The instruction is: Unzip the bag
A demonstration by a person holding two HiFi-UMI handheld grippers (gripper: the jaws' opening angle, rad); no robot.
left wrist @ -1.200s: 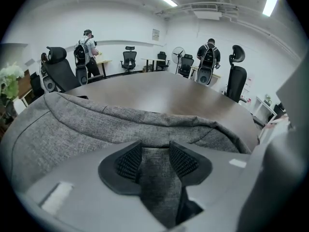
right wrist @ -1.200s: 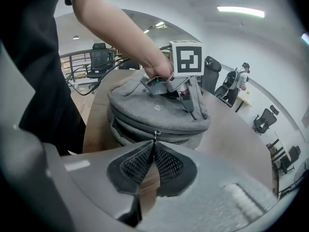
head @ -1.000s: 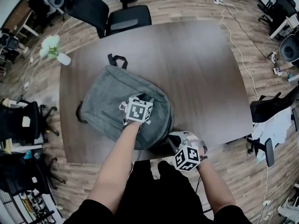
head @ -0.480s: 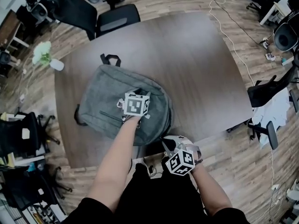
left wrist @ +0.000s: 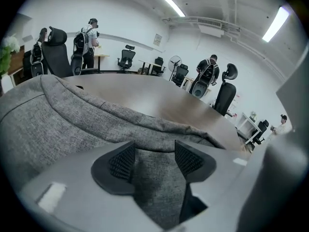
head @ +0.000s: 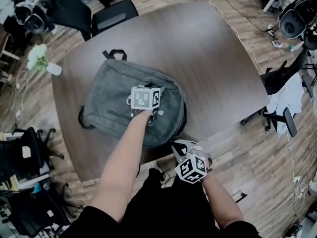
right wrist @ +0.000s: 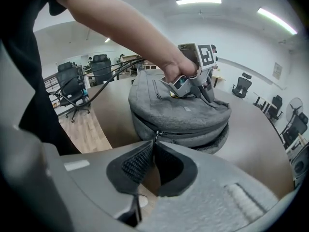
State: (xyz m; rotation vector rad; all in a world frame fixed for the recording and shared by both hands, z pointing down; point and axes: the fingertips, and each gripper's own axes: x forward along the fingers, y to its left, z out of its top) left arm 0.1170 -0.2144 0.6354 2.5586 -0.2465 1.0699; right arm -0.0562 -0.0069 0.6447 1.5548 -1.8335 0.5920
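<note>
A grey backpack [head: 124, 100] lies flat on the brown table [head: 213, 63]. My left gripper [head: 156, 114] rests on its top panel near the person. In the left gripper view the left gripper [left wrist: 154, 153] is open. Its jaws have just been opening, and the grey fabric [left wrist: 72, 120] lies under the gap with neither pad pressing it. My right gripper [head: 176, 147] is at the bag's near end by the table edge. In the right gripper view the right gripper [right wrist: 154, 144] is shut on the zipper pull [right wrist: 155, 135] of the backpack [right wrist: 178, 112].
A white vase with a plant [head: 49, 68] stands at the table's left edge. Office chairs [head: 111, 16] stand at the far side, and another chair [head: 277, 83] at the right. Cables run over the wooden floor. People stand far off in the left gripper view.
My right gripper has slid leftward along the bag's near end. The left gripper has stayed on top of the bag. The head camera has shifted a little.
</note>
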